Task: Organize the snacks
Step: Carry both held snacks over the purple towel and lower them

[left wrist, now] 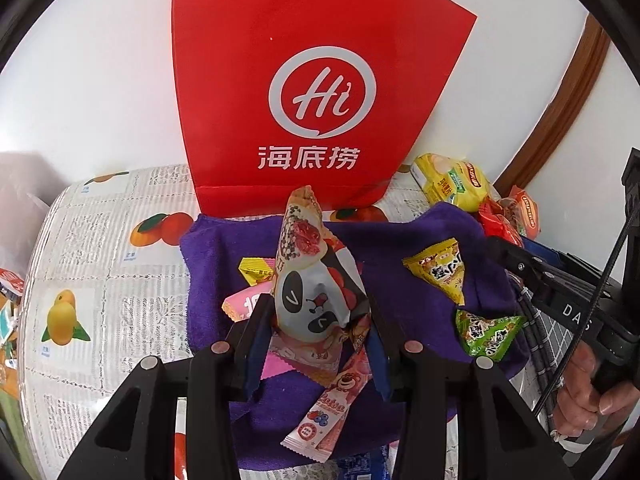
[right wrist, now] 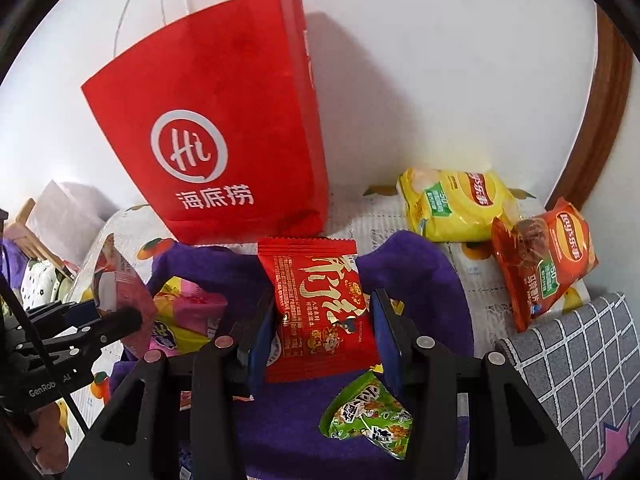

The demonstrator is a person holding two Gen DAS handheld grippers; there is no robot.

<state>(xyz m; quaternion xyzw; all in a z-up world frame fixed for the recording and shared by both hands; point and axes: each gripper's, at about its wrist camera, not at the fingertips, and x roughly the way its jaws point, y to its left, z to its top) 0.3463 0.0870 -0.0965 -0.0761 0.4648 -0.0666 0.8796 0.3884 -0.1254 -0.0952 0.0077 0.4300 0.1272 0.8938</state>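
Big red paper bag (left wrist: 316, 92) stands upright against the wall, right behind a purple towel (left wrist: 424, 312) littered with snacks. Left gripper (left wrist: 316, 320) is clamped on a panda-print snack packet (left wrist: 316, 300) held upright over the towel; right gripper (right wrist: 320, 336) pinches a red foil snack pouch (right wrist: 316, 304) above a green triangular packet (right wrist: 368, 416).

A panda-print snack packet (left wrist: 316, 280) stands upright mid-towel; a red snack packet (right wrist: 320, 312) tilts up nearby; a red paper bag (left wrist: 304, 80) stands behind.
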